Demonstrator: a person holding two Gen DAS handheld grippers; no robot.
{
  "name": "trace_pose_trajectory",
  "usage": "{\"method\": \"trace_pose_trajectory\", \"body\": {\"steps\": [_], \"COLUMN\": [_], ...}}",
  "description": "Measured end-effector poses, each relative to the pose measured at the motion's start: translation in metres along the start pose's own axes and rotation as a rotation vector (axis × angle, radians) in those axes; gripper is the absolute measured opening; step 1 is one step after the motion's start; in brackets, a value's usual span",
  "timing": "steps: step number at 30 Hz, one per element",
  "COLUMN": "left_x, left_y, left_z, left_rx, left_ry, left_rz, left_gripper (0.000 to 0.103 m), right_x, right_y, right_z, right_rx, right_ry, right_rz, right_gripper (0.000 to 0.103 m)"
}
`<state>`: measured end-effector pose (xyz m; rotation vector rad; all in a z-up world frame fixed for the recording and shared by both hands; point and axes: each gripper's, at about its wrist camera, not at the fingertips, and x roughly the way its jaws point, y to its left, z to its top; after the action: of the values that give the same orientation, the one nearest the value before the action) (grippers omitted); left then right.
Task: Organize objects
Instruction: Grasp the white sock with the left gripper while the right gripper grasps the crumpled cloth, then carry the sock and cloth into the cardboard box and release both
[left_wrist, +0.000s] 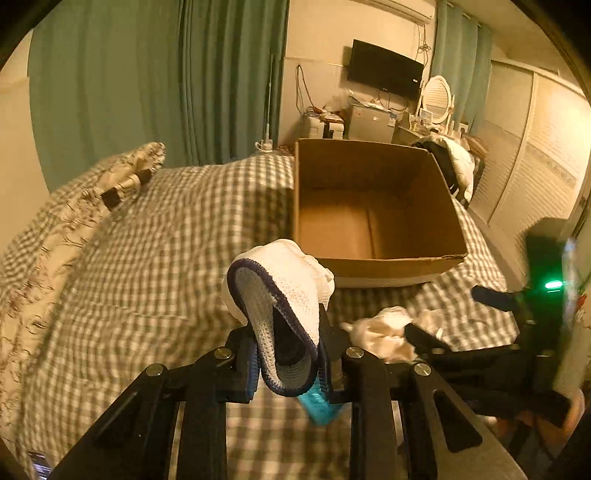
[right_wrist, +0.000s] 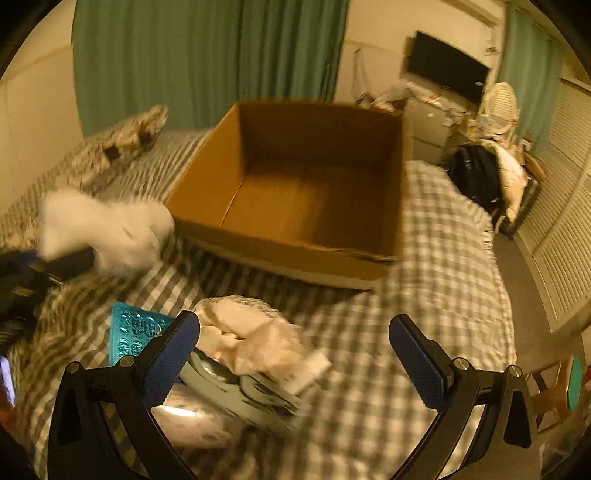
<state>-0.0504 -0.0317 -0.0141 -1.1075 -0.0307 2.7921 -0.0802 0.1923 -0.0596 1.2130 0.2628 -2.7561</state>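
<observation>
My left gripper (left_wrist: 288, 365) clamps a white sock (left_wrist: 280, 291); the cardboard box (left_wrist: 373, 218) sits at one o'clock. My right gripper (right_wrist: 295, 354) gapes wide.

Home bedroom, bed w/ grey-white check cover (left_wrist: 166, 229), patterned pillow (left_wrist: 122, 173) at left, green curtains (left_wrist: 147, 74) floor to ceiling, wall-mounted TV (left_wrist: 384, 68), oval vanity mirror (left_wrist: 437, 98) on cluttered dresser, louvred wardrobe doors (left_wrist: 532, 155) at right, warm indoor light
</observation>
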Motion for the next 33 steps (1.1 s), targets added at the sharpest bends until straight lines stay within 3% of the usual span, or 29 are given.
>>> {"method": "trace_pose_trajectory", "body": {"steps": [2,5,7,11,14,21,24,28,33], "left_x": [0.0,0.005,0.008,0.004,-0.009,-0.045,-0.048,-0.03,0.024], "left_y": [0.004,0.007,0.006,0.003,0.001,-0.011,-0.024,-0.039,-0.058], "left_z": [-0.004,-0.007,-0.009,-0.012,-0.009,0.018,0.037,0.06,0.087], "left_rx": [-0.002,0.005,0.002,0.002,0.004,-0.007,0.012,0.044,0.092], "left_ry": [0.0,0.008,0.014,0.015,-0.001,-0.072,-0.11,-0.121,-0.086], "left_rz": [-0.004,0.002,-0.002,-0.009,-0.018,-0.057,-0.055,-0.066,-0.08], "left_gripper": [0.025,0.025,0.025,0.025,0.025,0.025,0.025,0.025,0.025], "right_x": [0.02,0.043,0.051,0.047,0.023,-0.066,-0.085,-0.093,-0.067], "right_y": [0.008,0.015,0.017,0.018,0.016,-0.013,-0.02,-0.033,-0.042], "right_z": [-0.002,-0.011,-0.016,-0.018,-0.016,0.019,0.034,0.06,0.092], "right_rx": [-0.02,-0.015,-0.011,-0.021,-0.027,-0.003,0.006,0.015,0.024], "right_ry": [0.04,0.114,0.142,0.13,0.068,-0.125,-0.162,-0.213,-0.234], "right_rz": [-0.005,0.012,0.036,0.049,0.042,0.026,0.034,0.01,0.006], "right_gripper": [0.098,0.084,0.068,0.019,0.014,0.014,0.014,0.014,0.014]}}
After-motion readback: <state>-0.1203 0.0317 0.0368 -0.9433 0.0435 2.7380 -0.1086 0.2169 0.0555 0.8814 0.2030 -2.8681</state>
